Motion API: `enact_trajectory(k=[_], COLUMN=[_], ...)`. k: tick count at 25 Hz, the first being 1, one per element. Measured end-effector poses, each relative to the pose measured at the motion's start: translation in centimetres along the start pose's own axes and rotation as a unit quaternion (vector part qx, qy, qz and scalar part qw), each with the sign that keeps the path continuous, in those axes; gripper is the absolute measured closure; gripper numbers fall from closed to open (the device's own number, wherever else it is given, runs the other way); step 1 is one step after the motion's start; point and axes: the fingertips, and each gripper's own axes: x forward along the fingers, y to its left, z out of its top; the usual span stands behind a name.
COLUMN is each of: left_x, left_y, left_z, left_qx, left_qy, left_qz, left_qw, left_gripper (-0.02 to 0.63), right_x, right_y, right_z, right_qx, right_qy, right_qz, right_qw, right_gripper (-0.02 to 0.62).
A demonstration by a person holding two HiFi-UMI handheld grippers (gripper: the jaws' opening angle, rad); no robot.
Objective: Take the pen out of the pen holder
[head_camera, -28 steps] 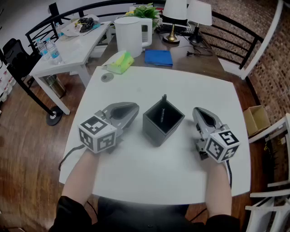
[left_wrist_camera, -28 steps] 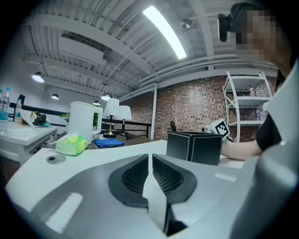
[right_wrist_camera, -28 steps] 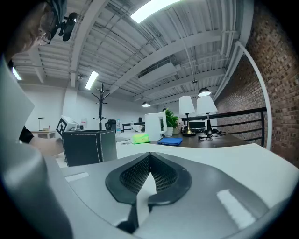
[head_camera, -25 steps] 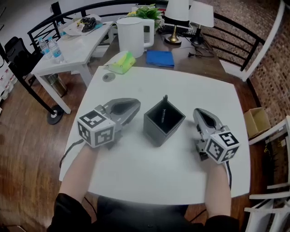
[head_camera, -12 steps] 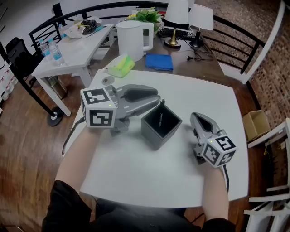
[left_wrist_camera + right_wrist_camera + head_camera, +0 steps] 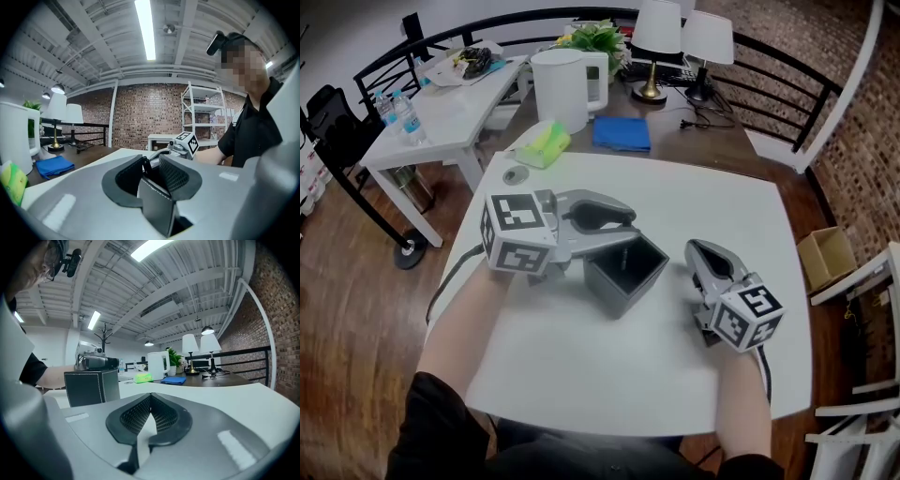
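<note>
White square table (image 6: pixel 722 197). Left gripper (image 6: pixel 630 227) at frame centre, jaws opening; right gripper (image 6: pixel 696 249) centre right, clenched empty. Dark grey square stitched pen holder (image 6: pixel 623 281) at centre, slim dark pen (image 6: pixel 146 165) upright inside, its top between the left jaws, unpressed.

Dark square pen holder (image 6: pixel 611 287) (upright) holds a leaning pen (image 6: pixel 146 164).

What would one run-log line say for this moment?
left gripper: over pen holder, pen between opening jaws | right gripper: on table, jaws shut
</note>
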Motion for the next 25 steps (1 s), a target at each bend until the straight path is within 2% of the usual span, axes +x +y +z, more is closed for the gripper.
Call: enact_trajectory(k=[2, 4, 10, 13, 17, 20, 25], left_x=[-0.2, -0.3, -0.7, -1.5, -3.8, -6.5, -12.1], left_y=[-0.2, -0.4, -0.8, -0.8, -1.1, -1.1, -0.4], left_z=[0.1, 0.2, 0.6, 2.3, 5.9, 8.6, 10.3], left_qx=[0.01, 0.016, -0.019, -0.04, -0.026, -0.029, -0.067], left_qy=[0.003, 0.005, 0.004, -0.031, -0.089, -0.141, -0.194], left_qz=[0.004, 0.005, -0.003, 0.003, 0.011, 0.018, 0.02], left_qw=[0.9999, 0.9999, 0.9998, 0.9987, 0.9956, 0.9894, 0.9785], left_gripper=[0.501, 0.554, 0.569, 0.569, 0.571, 0.571, 0.571], right_x=[0.0, 0.0, 0.0, 0.0, -0.1, -0.1, -0.2], right_y=[0.0, 0.1, 0.0, 0.0, 0.0, -0.1, -0.3], right_z=[0.0, 0.0, -0.1, -0.1, -0.1, 0.0, 0.0], right_qx=[0.0, 0.0, 0.001, 0.0, 0.0, 0.0, 0.0], right_qy=[0.001, 0.001, 0.001, 0.001, 0.0, -0.002, -0.006], right_qz=[0.001, 0.001, 0.001, 0.001, 0.001, 0.001, -0.001], right_qw=[1.0, 1.0, 1.0, 1.0, 1.0, 1.0, 1.0], right_gripper=[0.581, 0.581, 0.581, 0.581, 0.581, 0.581, 0.581])
